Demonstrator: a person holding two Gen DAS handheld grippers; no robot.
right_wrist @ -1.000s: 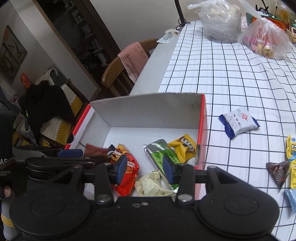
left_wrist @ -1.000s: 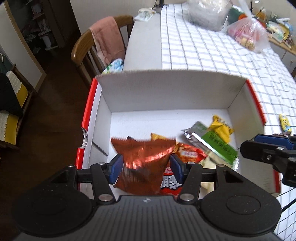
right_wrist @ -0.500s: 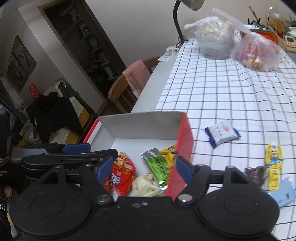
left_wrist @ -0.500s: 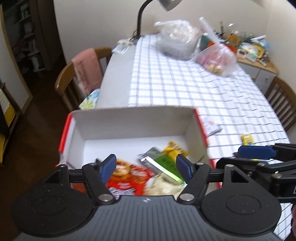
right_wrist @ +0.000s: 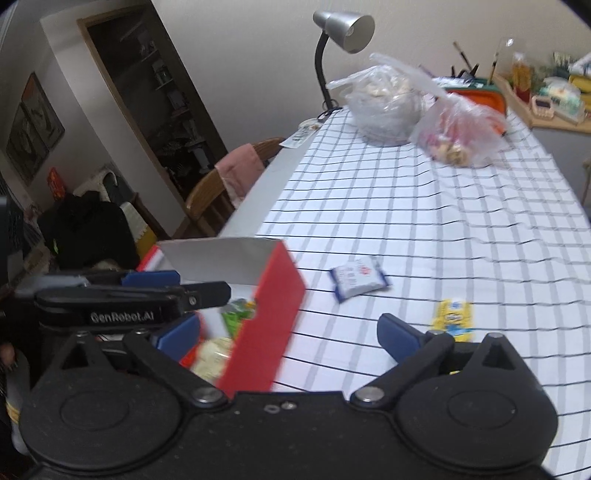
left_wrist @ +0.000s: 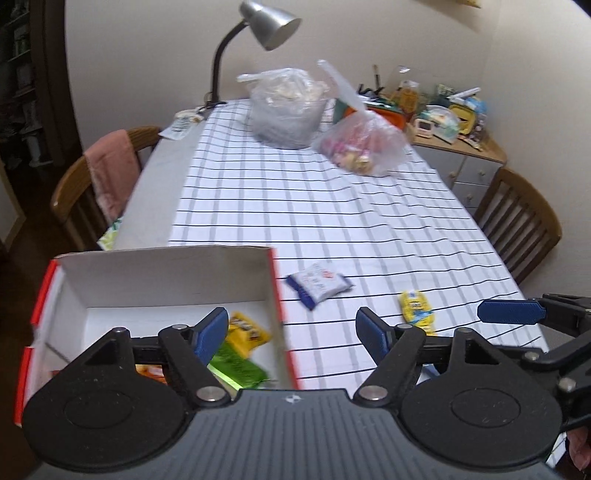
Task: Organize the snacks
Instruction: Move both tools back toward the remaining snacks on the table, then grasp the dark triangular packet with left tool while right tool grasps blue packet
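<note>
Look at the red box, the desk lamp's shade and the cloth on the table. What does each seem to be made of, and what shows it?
Red box: likely cardboard, thin flat walls, plain white inside, printed red outside.
Lamp shade: apparently brushed metal, a silvery sheen; painted plastic is possible.
Tablecloth: looks like woven fabric with a matte finish; its grid lines ripple over soft wrinkles.

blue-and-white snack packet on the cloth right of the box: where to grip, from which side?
The blue-and-white snack packet lies flat and askew on the checked tablecloth, clear of the red box. Probably best to come from above with the open right tool, pinching across its short width mid-body; the sealed blue ends look too thin.
</note>
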